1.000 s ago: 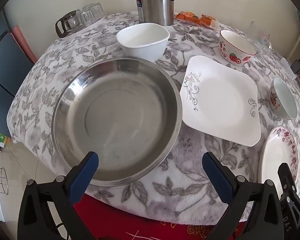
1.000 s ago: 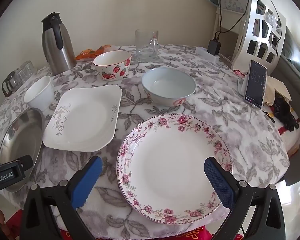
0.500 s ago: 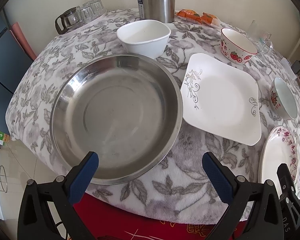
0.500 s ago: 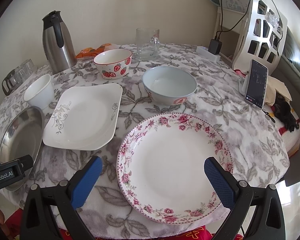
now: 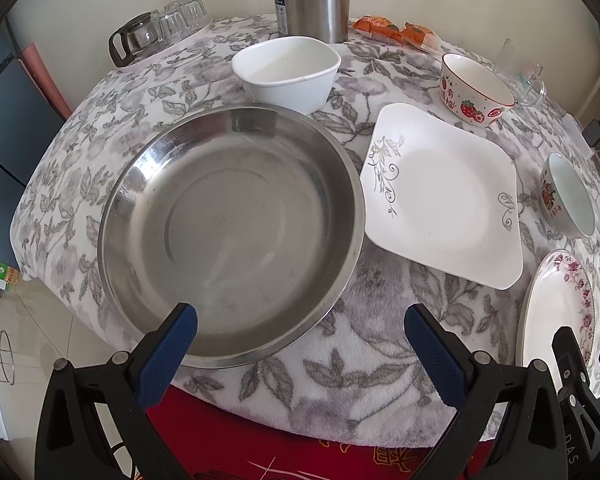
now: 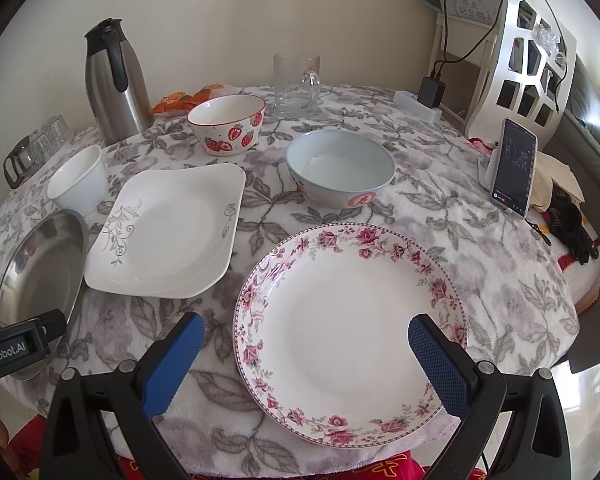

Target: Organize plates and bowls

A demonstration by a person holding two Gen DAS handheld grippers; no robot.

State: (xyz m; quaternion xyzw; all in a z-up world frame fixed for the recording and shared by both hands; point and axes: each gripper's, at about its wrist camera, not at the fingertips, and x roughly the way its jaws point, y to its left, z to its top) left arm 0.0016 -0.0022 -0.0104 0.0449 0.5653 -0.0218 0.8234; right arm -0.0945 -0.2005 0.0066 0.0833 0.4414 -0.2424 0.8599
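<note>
A wide steel pan [image 5: 232,236] lies at the table's near left, and my left gripper [image 5: 300,332] hangs open above its near rim. Behind it stands a white square bowl [image 5: 286,72]. A white square plate [image 5: 440,196] lies to the right, with a strawberry bowl [image 5: 474,90] beyond it. In the right wrist view a rose-rimmed round plate [image 6: 348,328] lies under my open right gripper [image 6: 306,340]. A pale blue bowl [image 6: 340,170] sits behind that plate. The square plate [image 6: 168,236], strawberry bowl [image 6: 228,124], white bowl [image 6: 80,178] and pan [image 6: 36,276] show at left.
A steel thermos [image 6: 114,80] and a glass mug [image 6: 296,84] stand at the back. Snack packets [image 5: 396,32] lie by the thermos. Upturned glasses [image 5: 160,28] sit at the far left. A phone [image 6: 514,168] leans at the right, near a charger [image 6: 432,92] and a white rack [image 6: 528,56].
Both views have drifted slightly forward and down toward the table. Nothing on the table has moved, and both grippers remain open.
</note>
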